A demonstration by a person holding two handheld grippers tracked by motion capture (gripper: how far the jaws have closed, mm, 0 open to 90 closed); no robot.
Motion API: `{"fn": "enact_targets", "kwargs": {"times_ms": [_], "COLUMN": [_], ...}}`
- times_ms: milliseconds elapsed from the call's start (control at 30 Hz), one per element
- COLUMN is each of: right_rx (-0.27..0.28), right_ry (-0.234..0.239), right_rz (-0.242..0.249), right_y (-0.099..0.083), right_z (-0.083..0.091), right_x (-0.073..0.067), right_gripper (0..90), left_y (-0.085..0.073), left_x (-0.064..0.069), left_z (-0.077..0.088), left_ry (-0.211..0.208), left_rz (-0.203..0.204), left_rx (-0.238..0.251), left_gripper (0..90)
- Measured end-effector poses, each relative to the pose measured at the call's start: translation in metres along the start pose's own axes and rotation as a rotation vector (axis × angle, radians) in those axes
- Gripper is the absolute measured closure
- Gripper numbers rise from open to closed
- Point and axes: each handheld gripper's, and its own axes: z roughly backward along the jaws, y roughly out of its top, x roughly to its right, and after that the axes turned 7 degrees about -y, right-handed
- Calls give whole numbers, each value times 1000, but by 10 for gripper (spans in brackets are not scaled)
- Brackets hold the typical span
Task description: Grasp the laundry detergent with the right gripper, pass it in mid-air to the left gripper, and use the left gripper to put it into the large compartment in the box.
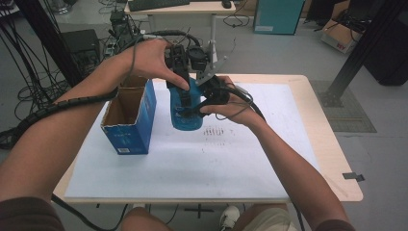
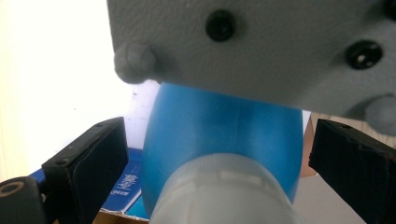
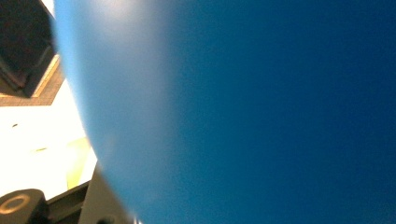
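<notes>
— Two hand-held grippers meet over the middle of the worktop (image 1: 298, 144), don't they? How do their jaws stand?

— The right hand-held gripper (image 1: 195, 109) is clamped on the side of a blue bottle (image 1: 186, 113); in the right gripper view the blue wall sits pressed right up to the camera. The left hand-held gripper (image 1: 180, 72) hangs over the bottle's top, jaws apart, one on each side of the white cap (image 2: 224, 191) and clear of it.

— Any writing to read?

— White print on the blue carton (image 1: 130, 115) just left of the bottle, too small to make out. Faint dark marks on the white sheet (image 1: 240, 163) below the bottle, also unreadable.

— And room around it?

— The carton's open top stands near the bottle; the sheet to the right and toward the person lies bare up to the wooden edge.

— What does the bottle look like?

— Smooth, rounded, matte blue, swelling below a ribbed white cap, held upright above the sheet.
</notes>
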Motion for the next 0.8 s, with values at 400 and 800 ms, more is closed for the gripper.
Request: {"fn": "enact_targets", "kwargs": {"times_ms": [400,800], "right_rx": [-3,-9], "right_ry": [0,7], "right_rz": [-1,-6], "right_y": [0,1], "right_z": [0,1], "right_x": [-1,-3], "right_gripper": [438,438], "left_y": [0,0], "left_x": [0,1], "left_z": [-1,-3], "left_ry": [5,9], "left_rz": [-3,-6], "left_rx": [2,4], "left_gripper": [57,137]}}
